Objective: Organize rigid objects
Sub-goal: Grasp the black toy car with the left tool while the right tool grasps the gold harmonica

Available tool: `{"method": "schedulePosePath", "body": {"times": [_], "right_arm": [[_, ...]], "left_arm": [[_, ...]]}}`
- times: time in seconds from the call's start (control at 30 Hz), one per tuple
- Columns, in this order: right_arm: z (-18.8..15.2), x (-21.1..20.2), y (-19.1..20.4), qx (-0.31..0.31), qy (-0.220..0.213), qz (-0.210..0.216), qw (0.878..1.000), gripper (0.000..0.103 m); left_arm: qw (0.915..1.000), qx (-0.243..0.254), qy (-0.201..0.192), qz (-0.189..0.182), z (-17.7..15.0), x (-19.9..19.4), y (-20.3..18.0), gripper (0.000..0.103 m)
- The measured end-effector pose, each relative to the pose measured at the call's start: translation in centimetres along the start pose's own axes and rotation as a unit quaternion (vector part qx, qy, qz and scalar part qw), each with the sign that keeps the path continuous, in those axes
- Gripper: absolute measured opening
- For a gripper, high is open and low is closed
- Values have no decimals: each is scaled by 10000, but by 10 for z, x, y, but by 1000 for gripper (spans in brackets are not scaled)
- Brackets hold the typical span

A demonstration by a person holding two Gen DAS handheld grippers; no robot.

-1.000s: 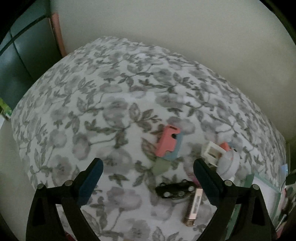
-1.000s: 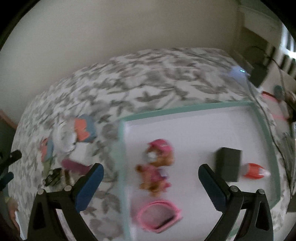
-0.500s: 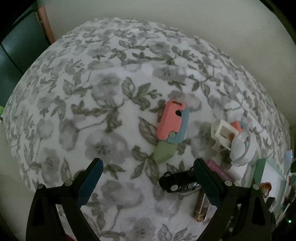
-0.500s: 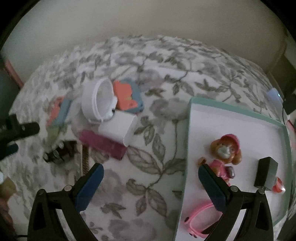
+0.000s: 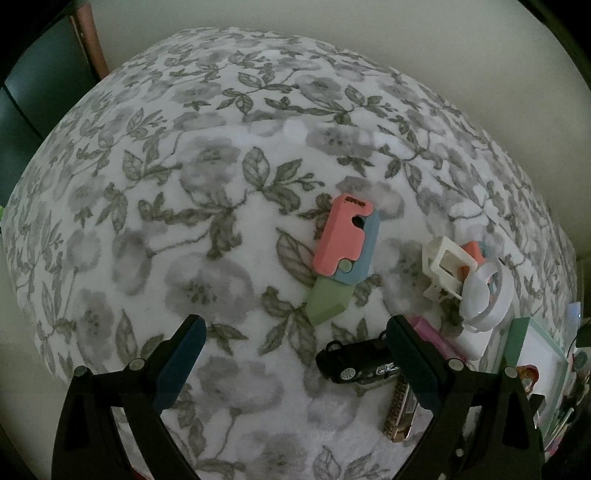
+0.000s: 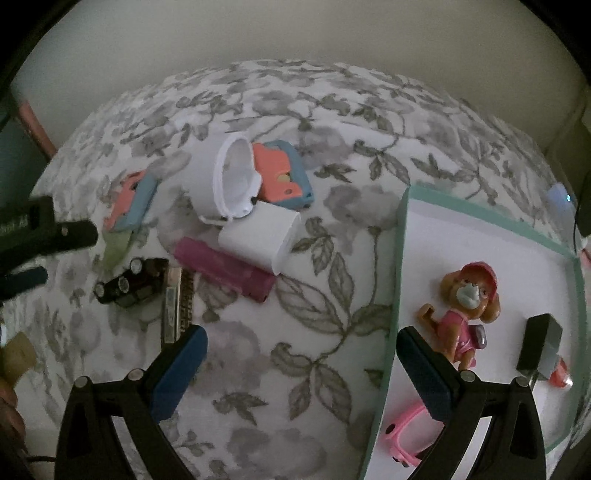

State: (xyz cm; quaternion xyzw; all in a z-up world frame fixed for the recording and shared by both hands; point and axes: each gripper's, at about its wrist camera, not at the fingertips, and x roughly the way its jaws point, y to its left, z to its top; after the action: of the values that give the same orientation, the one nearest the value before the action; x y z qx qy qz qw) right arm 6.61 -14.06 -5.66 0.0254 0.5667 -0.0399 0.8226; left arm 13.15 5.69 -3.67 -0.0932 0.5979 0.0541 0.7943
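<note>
L gripper [image 5: 295, 347] wide open, empty, above floral cloth [image 5: 207, 206] near black toy car [image 5: 354, 363]. R gripper [image 6: 301, 354] also released, empty, straddling tray [image 6: 400, 280] edge w/ dog figure [image 6: 465, 314] inside.

Dim, flat indoor light; strong fisheye bulge, dark vignetted corners, slight blur.

Dim light. A grey floral cloth [image 5: 207, 206] spreads ahead of and under the fingers, ending at a plain cream wall [image 6: 295, 33]. A dark panel [image 5: 33, 85] stands far left.
</note>
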Motion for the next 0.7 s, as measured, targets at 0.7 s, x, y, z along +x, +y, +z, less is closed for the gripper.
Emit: {"method": "schedulePosePath", "body": {"times": [0.7], "right_arm": [[-16, 20, 49, -1079, 121, -145, 9940, 103]], "left_arm": [[10000, -12, 89, -10, -2, 3, -1, 98]]}}
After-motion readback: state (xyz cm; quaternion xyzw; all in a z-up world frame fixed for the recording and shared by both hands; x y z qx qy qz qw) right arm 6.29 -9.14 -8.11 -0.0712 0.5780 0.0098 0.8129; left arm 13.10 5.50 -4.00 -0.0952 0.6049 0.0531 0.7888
